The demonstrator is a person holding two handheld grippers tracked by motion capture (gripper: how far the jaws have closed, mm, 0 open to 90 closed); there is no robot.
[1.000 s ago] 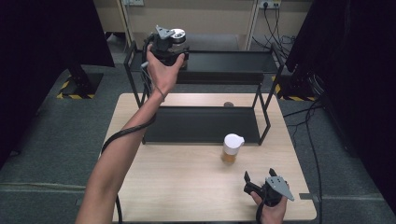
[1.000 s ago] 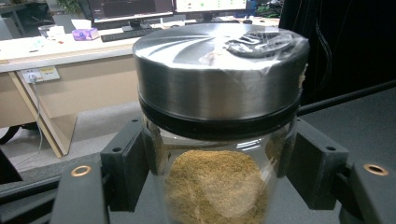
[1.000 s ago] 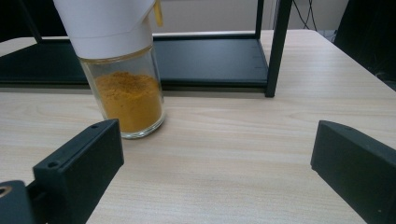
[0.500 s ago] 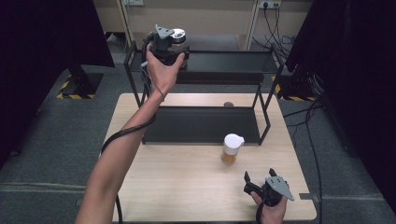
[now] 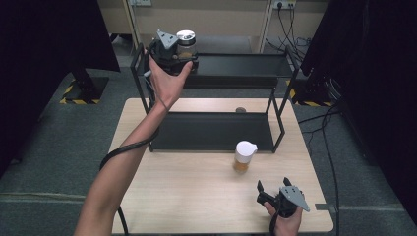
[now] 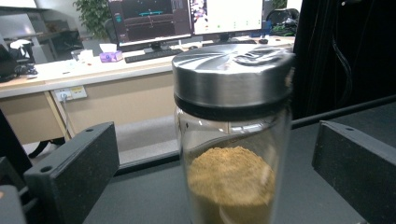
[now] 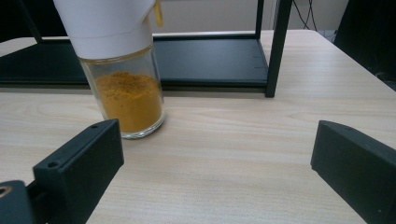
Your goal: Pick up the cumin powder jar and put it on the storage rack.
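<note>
Jaws: left gripper just released around jar | right gripper spread

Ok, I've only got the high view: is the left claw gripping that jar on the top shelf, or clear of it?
Observer: Clear. The left claw has just been opening its jaws; the left gripper view shows a gap on each side of the jar.
Operator: What's in it?
Observer: Brown powder, low in the glass, under a metal lid.
Operator: And the right claw?
Observer: The right claw is open; the white-capped jar stands ahead of its jaws and off to the left, not between them.
</note>
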